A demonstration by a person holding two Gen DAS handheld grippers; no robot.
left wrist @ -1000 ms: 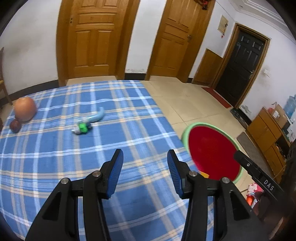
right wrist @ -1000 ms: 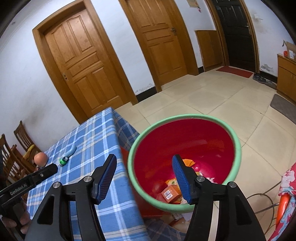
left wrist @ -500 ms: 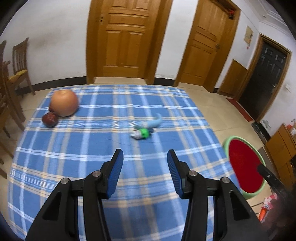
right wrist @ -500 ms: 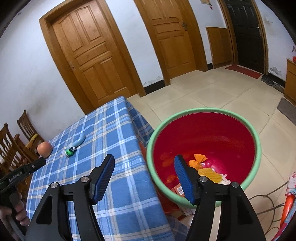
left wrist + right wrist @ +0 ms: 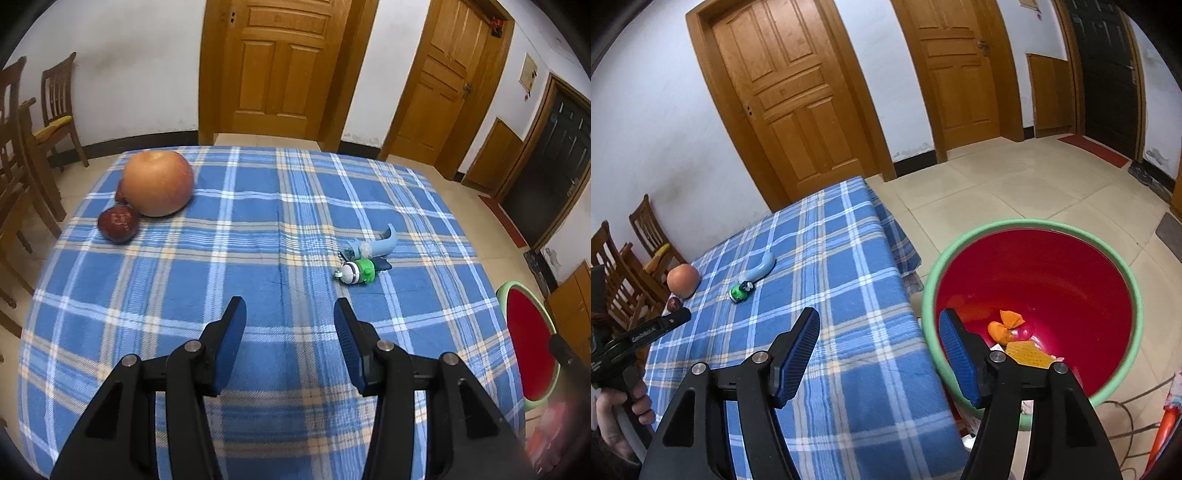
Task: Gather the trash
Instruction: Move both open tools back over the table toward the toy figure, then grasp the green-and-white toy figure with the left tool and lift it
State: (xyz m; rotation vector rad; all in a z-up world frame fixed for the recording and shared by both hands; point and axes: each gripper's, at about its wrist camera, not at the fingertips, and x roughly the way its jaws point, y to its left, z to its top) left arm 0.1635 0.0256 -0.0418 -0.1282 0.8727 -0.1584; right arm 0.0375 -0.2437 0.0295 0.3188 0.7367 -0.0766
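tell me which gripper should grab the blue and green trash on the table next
Left, probably. The left gripper is open over the table, facing the trash; the right gripper sits by the red bin.

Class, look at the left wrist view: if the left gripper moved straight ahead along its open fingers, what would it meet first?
Probably the bare blue plaid tablecloth. The left gripper is open, and no object lies between its fingers. The crumpled blue-and-green trash sits right of that line, the apple left. Depth is uncertain.
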